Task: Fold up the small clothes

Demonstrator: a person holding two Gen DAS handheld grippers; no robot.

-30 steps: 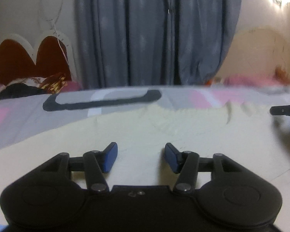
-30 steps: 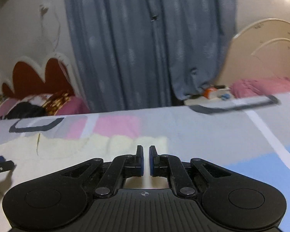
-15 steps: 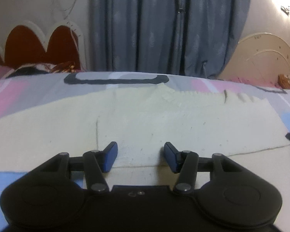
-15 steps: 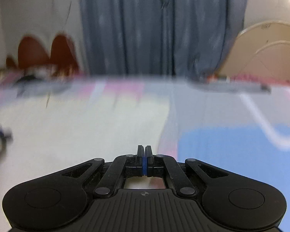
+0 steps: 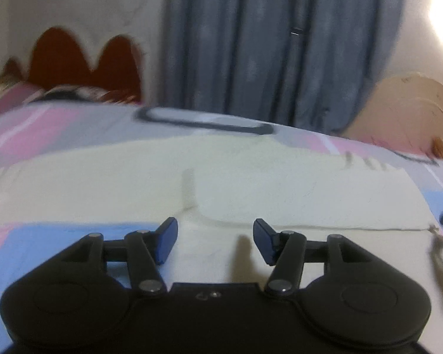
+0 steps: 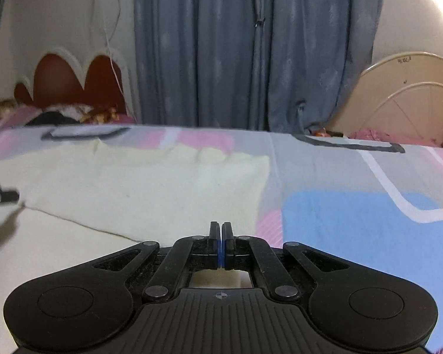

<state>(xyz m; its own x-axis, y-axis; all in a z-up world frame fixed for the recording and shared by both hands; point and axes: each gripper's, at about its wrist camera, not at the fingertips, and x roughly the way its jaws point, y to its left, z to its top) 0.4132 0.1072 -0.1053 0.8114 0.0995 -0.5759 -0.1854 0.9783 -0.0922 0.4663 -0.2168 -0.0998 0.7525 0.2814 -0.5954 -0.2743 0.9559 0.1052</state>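
A cream knitted garment point(image 5: 280, 194) lies flat on the bed, with one panel folded over and a vertical fold edge near the middle. My left gripper point(image 5: 215, 236) hovers over its near edge; its jaws are opening and nothing sits between the blue pads. In the right wrist view the same garment point(image 6: 147, 194) spreads to the left. My right gripper point(image 6: 220, 227) is shut at the garment's near right corner, pads pressed together, with no cloth visibly pinched. The left gripper's tip point(image 6: 0, 197) shows at the left border.
A bedsheet point(image 6: 354, 212) patterned in pink, grey and blue covers the bed. Behind it hang blue-grey curtains point(image 6: 251, 44). A red scalloped headboard point(image 6: 73, 79) and pillows stand at the back left, a cream headboard point(image 6: 413, 94) at the back right.
The left gripper has slid sideways along the garment's near edge, so the sheet's blue patch now shows at its left. The right gripper's jaws have shut from a narrow gap and it has shifted across the bed.
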